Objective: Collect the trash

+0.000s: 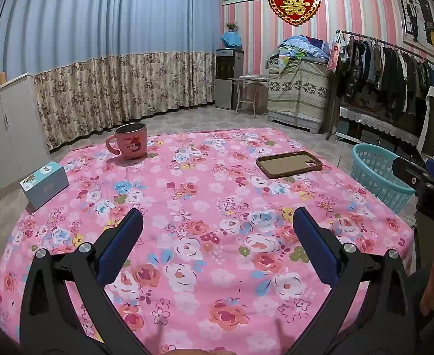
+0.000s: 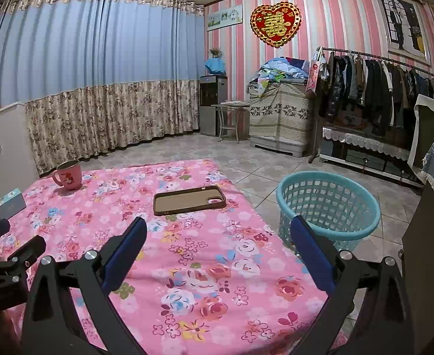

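A turquoise plastic basket (image 2: 329, 207) stands on the floor just off the table's right edge; it also shows as the basket (image 1: 376, 174) at the right of the left wrist view. I see nothing inside it from here. My left gripper (image 1: 217, 219) hangs open above the flowered cloth with nothing between its blue pads. My right gripper (image 2: 218, 226) is open too, near the table's right side, its right finger (image 2: 311, 251) in front of the basket. No loose scraps show on the cloth.
On the pink flowered tablecloth (image 1: 211, 195) sit a pink mug (image 1: 131, 142) at the far left, a small light-blue box (image 1: 43, 185) at the left edge and a brown phone case (image 1: 289, 164) at the far right. A clothes rack (image 2: 379, 94) lines the right wall.
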